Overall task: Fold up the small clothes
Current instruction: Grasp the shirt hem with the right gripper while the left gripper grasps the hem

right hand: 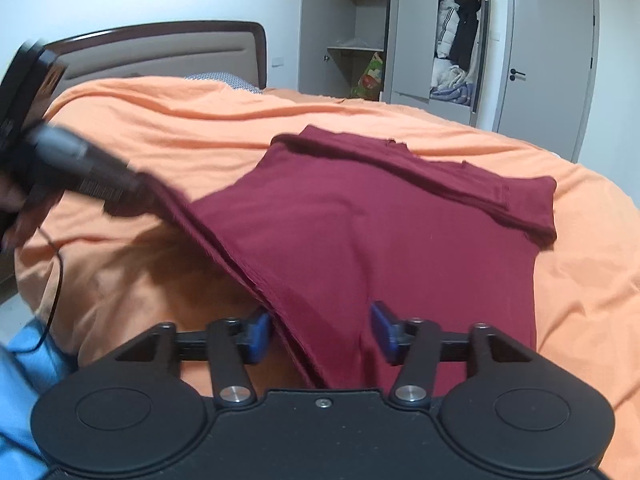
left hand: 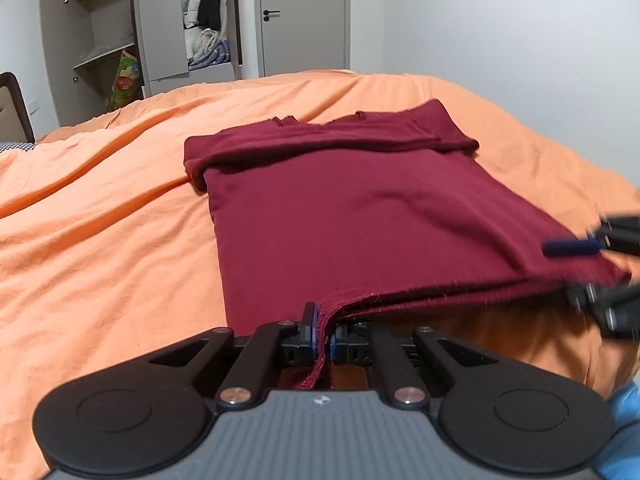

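My left gripper (left hand: 322, 340) is matte black: two round discs at seven and five o'clock, angled link arms with silver rivets, and a ribbed grey housing with a small white mark at six o'clock. Its finger pads (left hand: 313, 338) are dark blue. My right gripper (right hand: 320, 334) has the same black discs and links, a smooth black housing with one screw at its top edge, and brighter blue pads (right hand: 259, 334). At nine o'clock in the right view, a thin black cable (right hand: 56, 288) hangs from the other unit's blurred body. Blue clothing (right hand: 22, 392) shows at eight o'clock.
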A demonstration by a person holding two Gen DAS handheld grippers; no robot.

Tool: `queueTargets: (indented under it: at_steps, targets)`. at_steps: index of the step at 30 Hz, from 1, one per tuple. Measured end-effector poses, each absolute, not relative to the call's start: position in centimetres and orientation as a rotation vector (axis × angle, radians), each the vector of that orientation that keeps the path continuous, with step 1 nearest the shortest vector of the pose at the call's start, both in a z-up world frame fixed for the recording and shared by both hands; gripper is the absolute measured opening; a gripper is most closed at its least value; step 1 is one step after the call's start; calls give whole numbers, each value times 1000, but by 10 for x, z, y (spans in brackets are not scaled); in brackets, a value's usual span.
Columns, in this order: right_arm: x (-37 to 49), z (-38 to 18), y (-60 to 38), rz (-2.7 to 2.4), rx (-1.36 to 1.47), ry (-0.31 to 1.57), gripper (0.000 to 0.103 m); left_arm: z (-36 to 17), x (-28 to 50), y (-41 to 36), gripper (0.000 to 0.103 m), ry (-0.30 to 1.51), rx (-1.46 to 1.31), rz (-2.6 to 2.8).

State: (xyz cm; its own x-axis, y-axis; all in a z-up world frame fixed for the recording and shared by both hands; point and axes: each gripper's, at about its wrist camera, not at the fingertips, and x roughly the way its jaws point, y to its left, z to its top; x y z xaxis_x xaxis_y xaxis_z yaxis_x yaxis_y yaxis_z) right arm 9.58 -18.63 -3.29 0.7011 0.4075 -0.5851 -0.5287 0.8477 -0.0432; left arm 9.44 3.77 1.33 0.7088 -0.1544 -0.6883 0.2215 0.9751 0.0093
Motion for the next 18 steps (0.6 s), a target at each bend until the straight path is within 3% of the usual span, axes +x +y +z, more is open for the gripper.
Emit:
queueTargets:
  at_steps: [3, 13, 16, 18]
  targets:
    - [81, -39, -192, 509, -231, 597, 71, 17, 101, 40, 5, 765, 71, -212]
    - [69, -59, -205, 368, -372, 563, 65, 18, 103, 35, 5, 756, 81, -189]
    - [75, -60, -216, 295, -339, 551, 46, 16, 103, 35, 5, 758, 55, -177]
    - [76, -58, -222, 294, -309, 551, 19, 15, 102, 36, 5, 752, 47, -171]
